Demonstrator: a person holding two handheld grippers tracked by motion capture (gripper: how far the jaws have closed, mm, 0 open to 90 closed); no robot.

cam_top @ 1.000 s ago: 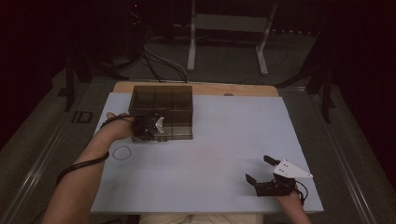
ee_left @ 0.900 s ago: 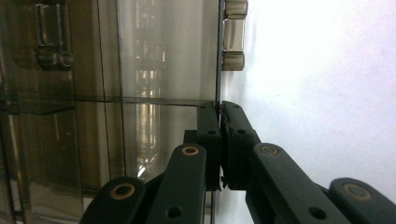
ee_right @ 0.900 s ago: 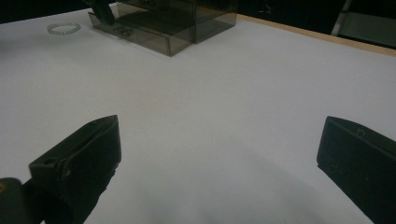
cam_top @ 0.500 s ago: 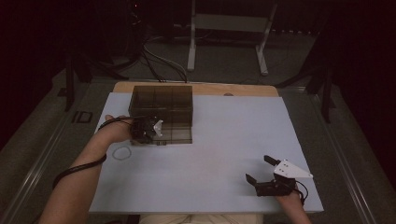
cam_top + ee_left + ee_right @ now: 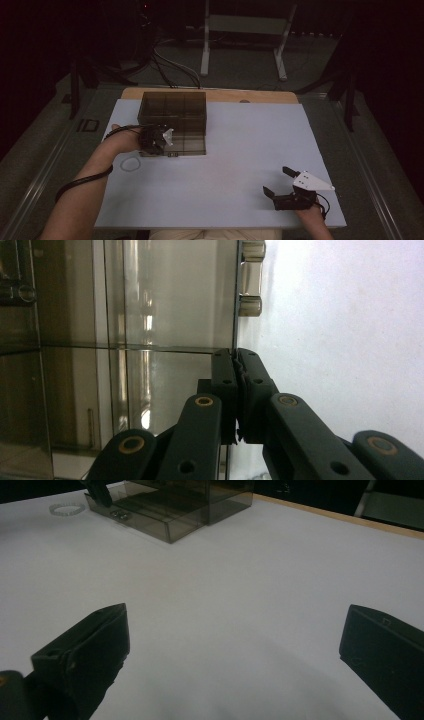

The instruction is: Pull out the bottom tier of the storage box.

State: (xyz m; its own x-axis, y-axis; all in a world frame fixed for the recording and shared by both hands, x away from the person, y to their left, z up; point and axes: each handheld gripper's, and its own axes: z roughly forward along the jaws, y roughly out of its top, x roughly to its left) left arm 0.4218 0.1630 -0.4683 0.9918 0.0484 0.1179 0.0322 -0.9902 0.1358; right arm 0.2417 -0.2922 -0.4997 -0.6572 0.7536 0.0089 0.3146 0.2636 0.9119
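A: From above, where's the smoky box (image 5: 174, 122)?
B: Upper left of the desk (image 5: 240, 165); the left tongs (image 5: 159, 142) meet its near edge.
A: Left gripper view?
B: Tongs pinching the box's thin wall (image 5: 234, 315), centre frame.
A: Right gripper view?
B: Right tongs (image 5: 235, 650) spread wide over bare desk; box upper left.
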